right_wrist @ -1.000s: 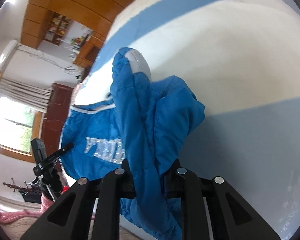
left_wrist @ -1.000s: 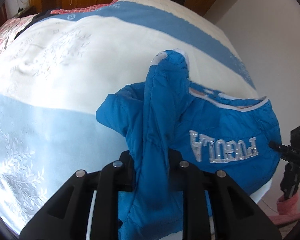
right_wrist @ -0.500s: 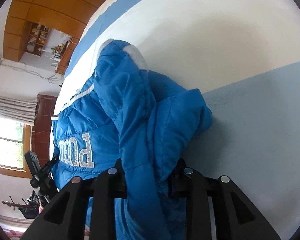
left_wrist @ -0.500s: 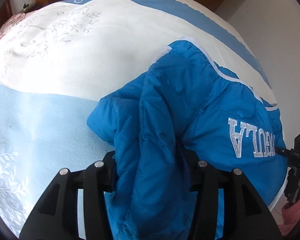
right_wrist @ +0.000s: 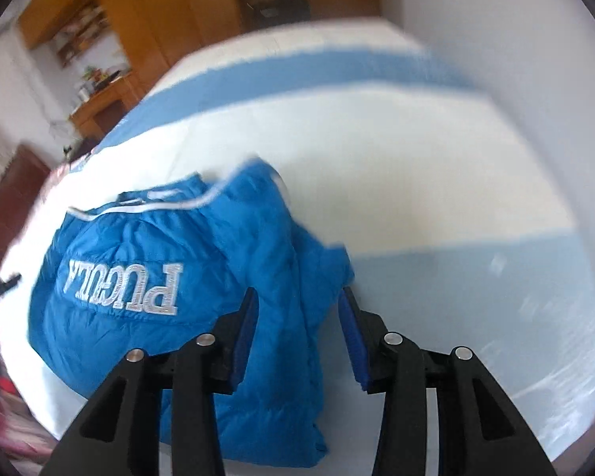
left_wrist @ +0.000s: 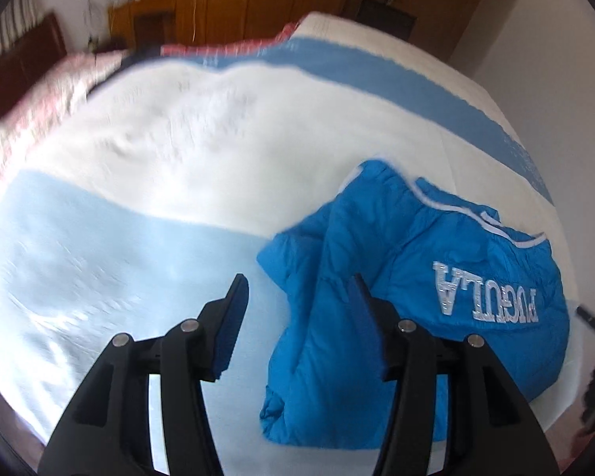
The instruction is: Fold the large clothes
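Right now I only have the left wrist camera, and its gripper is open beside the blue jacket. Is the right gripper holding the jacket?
Observer: No. The right gripper is open and clamps nothing; a fold of the jacket only shows in the gap between its fingers.
Operator: Which part of the jacket is it over?
Observer: The bunched end away from the white lettering. Its left finger sits in front of blue fabric, and its right finger in front of the bed, where the white stripe meets the pale blue one.
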